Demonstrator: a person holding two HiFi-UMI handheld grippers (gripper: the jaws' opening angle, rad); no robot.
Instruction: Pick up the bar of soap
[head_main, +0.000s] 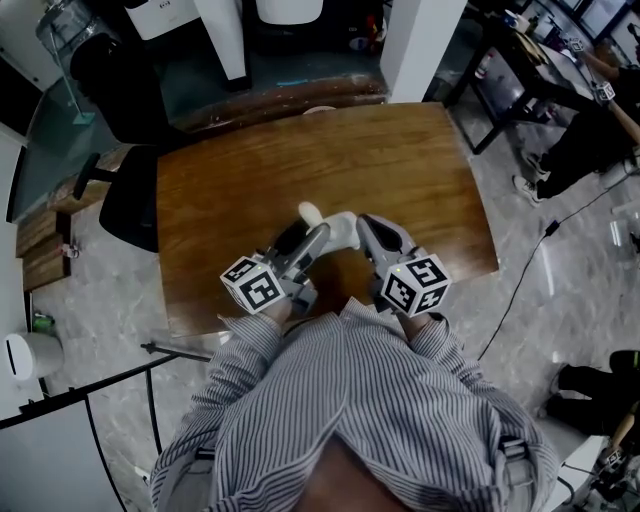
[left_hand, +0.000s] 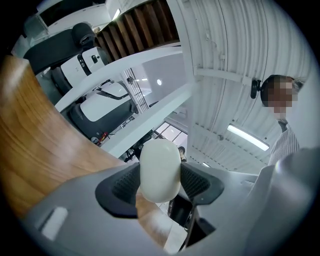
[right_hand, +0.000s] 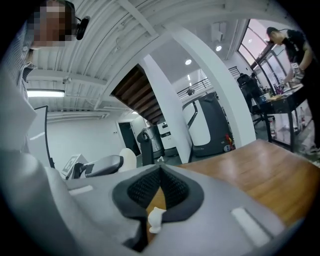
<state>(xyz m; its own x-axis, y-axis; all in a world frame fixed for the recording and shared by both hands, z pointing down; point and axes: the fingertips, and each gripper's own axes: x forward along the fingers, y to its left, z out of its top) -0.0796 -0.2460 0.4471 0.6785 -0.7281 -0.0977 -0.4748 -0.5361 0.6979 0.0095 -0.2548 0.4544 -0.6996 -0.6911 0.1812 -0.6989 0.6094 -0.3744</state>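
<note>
The bar of soap (left_hand: 160, 170) is a white, rounded oval. My left gripper (left_hand: 160, 181) is shut on it, the dark ribbed pads pressing its two sides, and holds it lifted above the wooden table (left_hand: 35, 145). In the head view the soap (head_main: 310, 213) sticks out of the left gripper (head_main: 318, 232) over the table's near middle. My right gripper (head_main: 363, 224) hovers just to its right. In the right gripper view its pads (right_hand: 146, 187) meet with nothing between them, so the right gripper (right_hand: 160, 175) is shut. The soap (right_hand: 129, 159) also shows there at the left.
The brown wooden table (head_main: 400, 170) lies below both grippers. A black office chair (head_main: 125, 195) stands at its left edge. A white pillar (head_main: 420, 45) rises behind it. At the far right a person (head_main: 590, 130) is at a dark desk (head_main: 520, 70), and a cable (head_main: 520, 280) crosses the floor.
</note>
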